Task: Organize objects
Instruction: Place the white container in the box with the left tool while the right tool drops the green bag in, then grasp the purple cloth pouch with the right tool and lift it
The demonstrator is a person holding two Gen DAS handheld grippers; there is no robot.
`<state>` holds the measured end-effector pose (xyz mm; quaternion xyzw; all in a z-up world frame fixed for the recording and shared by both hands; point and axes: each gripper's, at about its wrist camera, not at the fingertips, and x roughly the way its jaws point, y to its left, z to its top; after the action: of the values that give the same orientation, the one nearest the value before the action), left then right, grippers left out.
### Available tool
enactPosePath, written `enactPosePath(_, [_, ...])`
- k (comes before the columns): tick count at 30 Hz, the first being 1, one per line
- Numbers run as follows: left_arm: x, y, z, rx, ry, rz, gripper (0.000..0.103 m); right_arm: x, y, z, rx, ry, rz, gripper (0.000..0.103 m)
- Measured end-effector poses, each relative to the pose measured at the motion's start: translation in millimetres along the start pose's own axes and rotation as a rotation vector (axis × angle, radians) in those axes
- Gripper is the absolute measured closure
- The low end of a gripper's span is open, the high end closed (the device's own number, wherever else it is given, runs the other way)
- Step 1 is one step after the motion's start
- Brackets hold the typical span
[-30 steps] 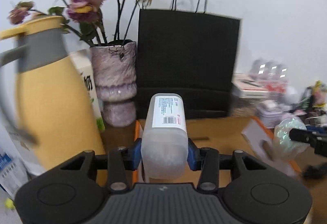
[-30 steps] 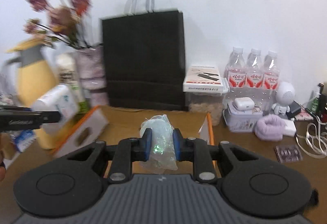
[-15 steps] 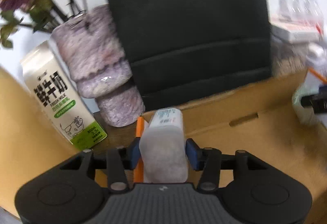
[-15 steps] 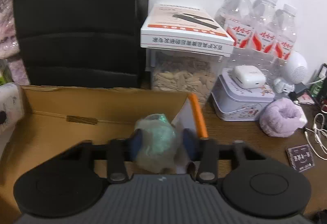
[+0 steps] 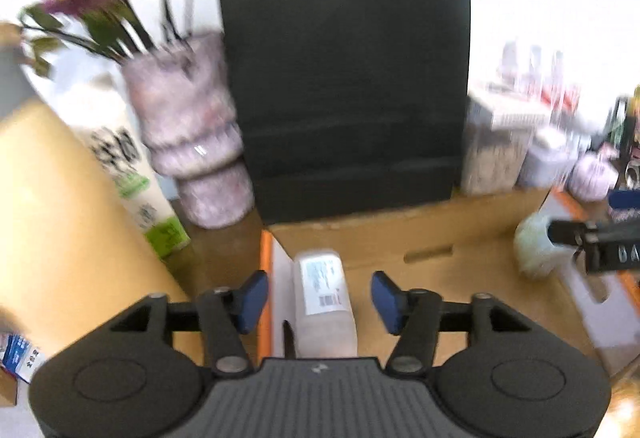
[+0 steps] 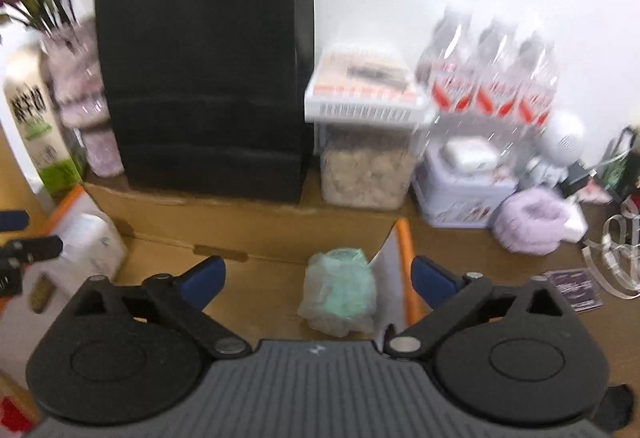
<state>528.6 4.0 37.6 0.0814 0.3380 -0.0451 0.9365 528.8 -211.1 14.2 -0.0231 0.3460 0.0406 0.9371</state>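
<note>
An open cardboard box point(image 5: 400, 238) with orange-edged flaps lies in front of me. A white plastic bottle point(image 5: 324, 298) with a printed label lies inside its left end. My left gripper point(image 5: 319, 294) hovers over it, jaws opening, and the blue pads point(image 5: 252, 294) stand clear of the bottle's sides. A crumpled pale-green plastic bag point(image 6: 340, 290) rests inside the box point(image 6: 248, 222) at its right end. My right gripper point(image 6: 319, 278) is above it, jaws opening wide and not touching it. The right wrist view also shows the bottle point(image 6: 92, 242) at far left.
A black paper bag point(image 6: 204, 78) stands right behind the box. Left of it are a purple vase point(image 5: 188, 130) with flowers, a milk carton point(image 5: 136, 190) and a yellow jug point(image 5: 52, 222). To the right are a clear container point(image 6: 368, 166), water bottles point(image 6: 492, 78), a tin point(image 6: 460, 190) and a purple fluffy item point(image 6: 528, 226).
Both grippers carried their objects down into the box and let go. The bottle and the green bag now lie in the box between spread pads.
</note>
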Motion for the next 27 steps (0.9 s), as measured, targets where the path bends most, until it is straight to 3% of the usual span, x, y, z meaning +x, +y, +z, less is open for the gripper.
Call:
enactPosePath(1, [-10.5, 0.0, 2.2, -0.002, -0.004, 0.01, 0.034, -13.4, 0.0, 1.6, -0.001, -0.003, -0.007, 0.0])
enactPosePath(3, [-30.6, -0.7, -0.5, -0.012, 0.0, 0.003, 0.033, -34.0, -3.0, 1.1, 0.006, -0.01, -0.001, 0.0])
enactPosePath(8, [-93.4, -4.8, -34.9, -0.056, -0.004, -0.079, 0.03, -93.0, -4.1, -33.2, 0.004, -0.028, 0.042, 0.0])
enactPosePath(10, [-121.4, -8.2, -56.9, -0.07, -0.024, -0.084, 0.023, -117.3, -1.4, -52.7, -0.005, -0.049, 0.062, 0.0])
enactPosePath(13, [-164.9, -18.2, -94.3, -0.06, -0.058, -0.117, 0.023, -156.5, 1.7, -92.8, 0.003, -0.082, 0.102, 0.0])
enactPosePath(17, [-228.5, -22.3, -160.6, -0.124, -0.125, -0.267, 0.019, -212.4, 2.4, -161.8, 0.054, -0.155, 0.154, 0.0])
enactPosePath(19, [-256.1, -26.4, -194.8, -0.165, -0.158, -0.298, 0.017, -235.5, 5.6, -192.0, 0.049, -0.163, 0.161, 0.0])
enactPosePath(22, [-292.8, -38.1, -244.4, -0.18, -0.211, -0.286, 0.011, -269.1, 8.3, -237.3, 0.064, -0.178, 0.165, 0.0])
enactPosePath(27, [-327.7, -57.6, -297.2, -0.112, -0.226, -0.165, 0.01, -304.0, 8.3, -292.6, 0.107, -0.115, 0.227, 0.0])
